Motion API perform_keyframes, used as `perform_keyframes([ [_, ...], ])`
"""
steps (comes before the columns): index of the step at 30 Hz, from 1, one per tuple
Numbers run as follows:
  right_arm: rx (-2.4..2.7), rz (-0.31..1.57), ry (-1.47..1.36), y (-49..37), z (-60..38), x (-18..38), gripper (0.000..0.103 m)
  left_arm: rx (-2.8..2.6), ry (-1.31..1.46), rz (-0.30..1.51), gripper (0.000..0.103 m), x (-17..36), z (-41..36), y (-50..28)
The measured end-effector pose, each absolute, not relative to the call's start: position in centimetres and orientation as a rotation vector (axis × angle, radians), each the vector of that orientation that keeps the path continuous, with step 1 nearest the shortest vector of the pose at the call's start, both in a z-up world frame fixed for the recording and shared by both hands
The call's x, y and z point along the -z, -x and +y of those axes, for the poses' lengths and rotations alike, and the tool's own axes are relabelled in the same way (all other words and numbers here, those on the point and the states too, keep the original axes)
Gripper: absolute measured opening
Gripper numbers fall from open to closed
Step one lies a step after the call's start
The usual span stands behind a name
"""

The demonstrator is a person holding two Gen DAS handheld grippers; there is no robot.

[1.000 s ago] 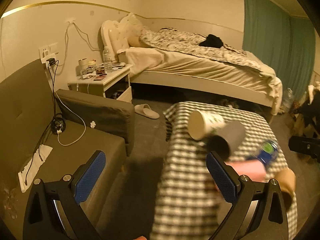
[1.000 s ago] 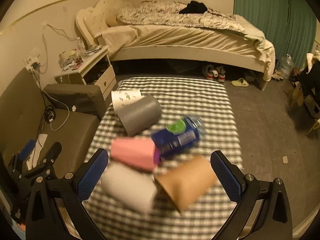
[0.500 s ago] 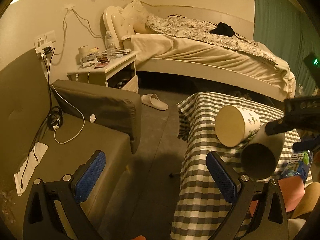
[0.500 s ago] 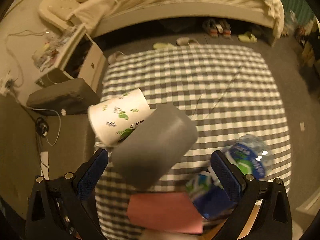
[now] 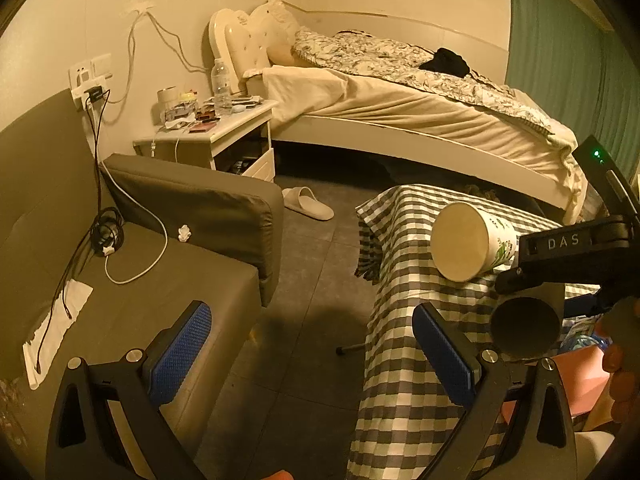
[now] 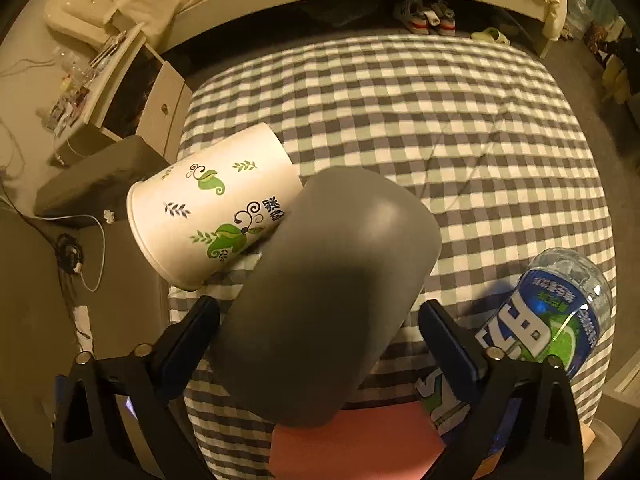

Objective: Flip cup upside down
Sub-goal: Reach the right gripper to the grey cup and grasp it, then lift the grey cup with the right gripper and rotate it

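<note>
A grey cup (image 6: 328,300) lies on its side on the checkered table (image 6: 400,92). My right gripper (image 6: 320,332) is open, with the cup between its two blue-padded fingers; whether the pads touch it I cannot tell. In the left wrist view the grey cup's dark mouth (image 5: 524,330) faces the camera under the right gripper's black body (image 5: 580,252). A white paper cup with green leaf prints (image 6: 212,208) lies on its side against the grey cup, near the table's left edge (image 5: 466,242). My left gripper (image 5: 316,354) is open and empty, off the table's left side above the floor.
A blue-labelled water bottle (image 6: 552,316) and a pink cup (image 6: 352,436) lie close by the grey cup. A grey sofa (image 5: 132,264) stands to the left, with a cluttered nightstand (image 5: 212,132) and a bed (image 5: 420,96) beyond.
My right gripper has come down and forward over the table until its fingers straddle the grey cup. My left gripper has swung left, away from the table.
</note>
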State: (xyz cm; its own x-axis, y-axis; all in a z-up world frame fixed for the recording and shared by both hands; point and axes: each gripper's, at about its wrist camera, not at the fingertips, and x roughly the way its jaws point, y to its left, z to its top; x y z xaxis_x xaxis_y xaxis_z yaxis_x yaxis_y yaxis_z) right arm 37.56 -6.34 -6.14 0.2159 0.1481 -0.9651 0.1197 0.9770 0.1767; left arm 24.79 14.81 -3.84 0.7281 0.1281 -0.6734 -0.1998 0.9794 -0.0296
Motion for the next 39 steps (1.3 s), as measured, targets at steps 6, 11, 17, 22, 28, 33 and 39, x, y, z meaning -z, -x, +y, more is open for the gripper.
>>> perform_keyframes([
  [6, -0.057, 1.34, -0.05, -36.5, -4.0, 5.3, 0.078, -0.183, 0.115, 0.735, 0.103, 3.9, 14.8, -24.1],
  [11, -0.087, 1.284, -0.024, -34.6, -4.0, 3.2, 0.076, -0.194, 0.121, 0.72, 0.103, 3.4, 14.8, -23.0],
  [17, -0.128, 1.217, 0.013, -31.6, -5.1, -0.6, 0.072, -0.205, 0.134, 0.692, 0.103, 2.0, 14.3, -21.6],
  [22, -0.174, 1.173, -0.015, -28.1, -6.7, -3.7, 0.072, -0.19, 0.144, 0.685, 0.103, 0.5, 13.3, -19.2],
  [28, -0.194, 1.091, -0.05, -24.3, -9.0, -8.2, 0.072, -0.187, 0.122, 0.662, 0.103, -1.8, 11.8, -15.7],
  [33, -0.203, 1.046, -0.068, -20.3, -11.5, -10.7, 0.072, -0.179, 0.141, 0.649, 0.103, -3.1, 10.6, -12.2],
  [39, -0.199, 1.05, -0.055, -13.9, -14.7, -9.8, 0.072, -0.153, 0.111, 0.672, 0.103, -2.2, 7.4, -8.4],
])
